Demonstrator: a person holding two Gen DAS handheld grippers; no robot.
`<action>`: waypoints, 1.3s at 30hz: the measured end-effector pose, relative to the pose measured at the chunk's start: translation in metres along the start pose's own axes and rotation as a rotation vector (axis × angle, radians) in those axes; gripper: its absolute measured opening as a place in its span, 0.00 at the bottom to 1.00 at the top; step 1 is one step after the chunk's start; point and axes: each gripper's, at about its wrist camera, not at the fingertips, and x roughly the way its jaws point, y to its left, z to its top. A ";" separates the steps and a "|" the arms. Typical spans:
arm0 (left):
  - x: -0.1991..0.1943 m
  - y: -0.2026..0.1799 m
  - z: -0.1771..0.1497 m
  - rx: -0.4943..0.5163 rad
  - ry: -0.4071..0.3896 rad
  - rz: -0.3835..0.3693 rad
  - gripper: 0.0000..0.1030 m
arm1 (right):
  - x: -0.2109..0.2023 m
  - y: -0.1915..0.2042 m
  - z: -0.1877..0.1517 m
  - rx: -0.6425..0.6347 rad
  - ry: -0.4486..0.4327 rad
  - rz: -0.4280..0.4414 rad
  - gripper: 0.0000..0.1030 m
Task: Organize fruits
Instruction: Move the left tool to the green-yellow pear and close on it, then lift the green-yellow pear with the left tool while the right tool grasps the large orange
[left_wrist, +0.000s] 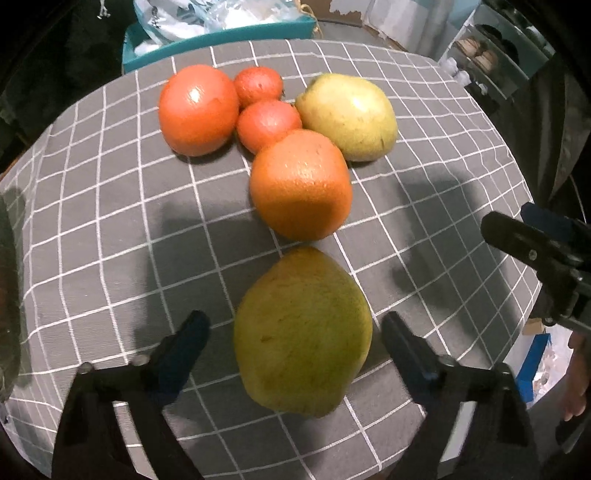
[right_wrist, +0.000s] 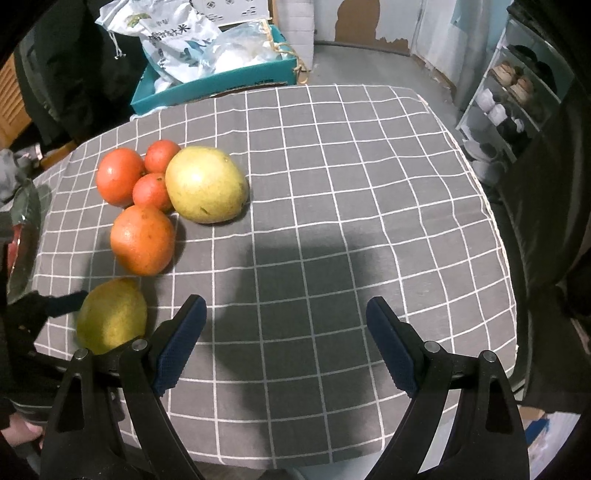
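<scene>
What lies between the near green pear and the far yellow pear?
The big orange lies between the near green pear and the far yellow pear, seen in the left wrist view.

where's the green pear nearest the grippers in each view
Left wrist: the green pear sits bottom centre, between the open fingers of the left hand-held gripper.
Right wrist: the same pear is at lower left, partly behind a gripper finger.
Shared landmark: the large orange just beyond it.

Grey white-checked tablecloth (right_wrist: 332, 184) over table. Teal box (right_wrist: 221, 83) with plastic bags behind. Shoe rack (right_wrist: 517, 99) at right. Grey floor, patchy peeling wall.
</scene>
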 end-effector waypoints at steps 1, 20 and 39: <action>0.002 0.000 0.000 0.002 0.009 -0.004 0.78 | 0.001 0.001 0.001 0.000 0.000 0.002 0.85; -0.020 0.050 -0.002 -0.085 -0.016 0.048 0.66 | 0.012 0.052 0.022 -0.065 -0.002 0.099 0.85; -0.050 0.122 -0.011 -0.198 -0.082 0.093 0.66 | 0.056 0.103 0.044 -0.106 0.057 0.175 0.85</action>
